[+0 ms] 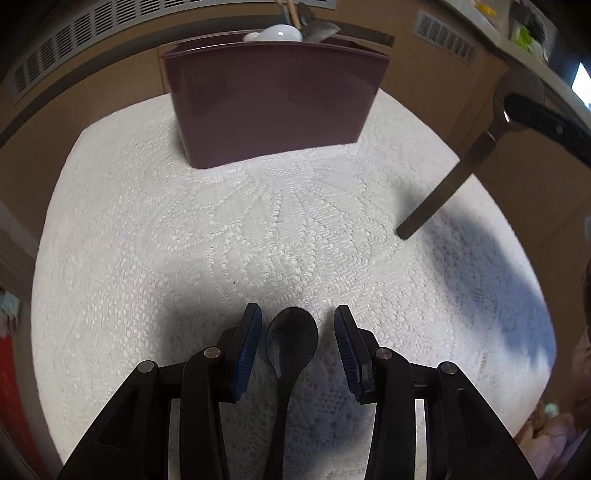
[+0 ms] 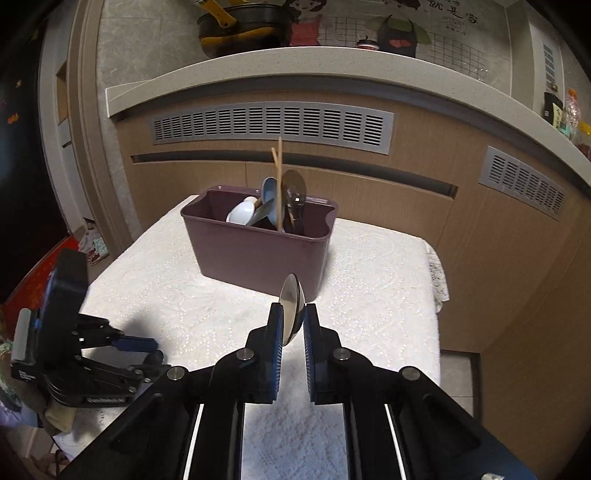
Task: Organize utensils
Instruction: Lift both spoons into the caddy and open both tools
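Note:
A black spoon (image 1: 291,339) lies on the white lace tablecloth (image 1: 258,229), bowl forward, between the open fingers of my left gripper (image 1: 297,314), untouched. A purple utensil bin (image 1: 273,107) stands at the far side; it also shows in the right wrist view (image 2: 258,251), holding spoons and chopsticks (image 2: 279,184). My right gripper (image 2: 293,314) is shut on a metal spoon (image 2: 291,306), held by its bowl above the cloth in front of the bin. That spoon's handle (image 1: 443,184) shows in the left wrist view, hanging at the right. My left gripper also shows at the left of the right wrist view (image 2: 147,350).
The small table stands against brown cabinets with grey vents (image 2: 273,125). A pale countertop (image 2: 295,66) runs above, with a dark pan (image 2: 243,26). The cloth's right edge (image 2: 439,280) drops to the floor. A red box (image 2: 33,284) sits low at the left.

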`<move>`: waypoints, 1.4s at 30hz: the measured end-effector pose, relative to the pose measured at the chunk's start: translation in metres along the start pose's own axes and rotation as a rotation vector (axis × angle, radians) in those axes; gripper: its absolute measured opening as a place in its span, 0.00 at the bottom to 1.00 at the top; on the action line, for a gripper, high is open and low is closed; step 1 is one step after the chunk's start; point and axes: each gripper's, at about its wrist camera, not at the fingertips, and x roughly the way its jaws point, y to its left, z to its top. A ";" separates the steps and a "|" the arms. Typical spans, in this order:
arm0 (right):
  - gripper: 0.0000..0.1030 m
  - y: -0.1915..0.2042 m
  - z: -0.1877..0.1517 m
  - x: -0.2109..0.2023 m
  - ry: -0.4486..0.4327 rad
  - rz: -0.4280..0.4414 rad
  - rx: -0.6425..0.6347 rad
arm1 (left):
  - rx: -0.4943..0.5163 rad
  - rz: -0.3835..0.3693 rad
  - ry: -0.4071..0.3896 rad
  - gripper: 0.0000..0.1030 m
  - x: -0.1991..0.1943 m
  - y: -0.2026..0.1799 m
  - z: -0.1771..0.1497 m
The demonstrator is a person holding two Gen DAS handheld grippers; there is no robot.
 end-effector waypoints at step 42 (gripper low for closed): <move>0.05 -0.019 0.165 -0.061 -0.318 -0.058 -0.029 | -0.083 -0.065 -0.707 0.28 -0.197 0.044 0.184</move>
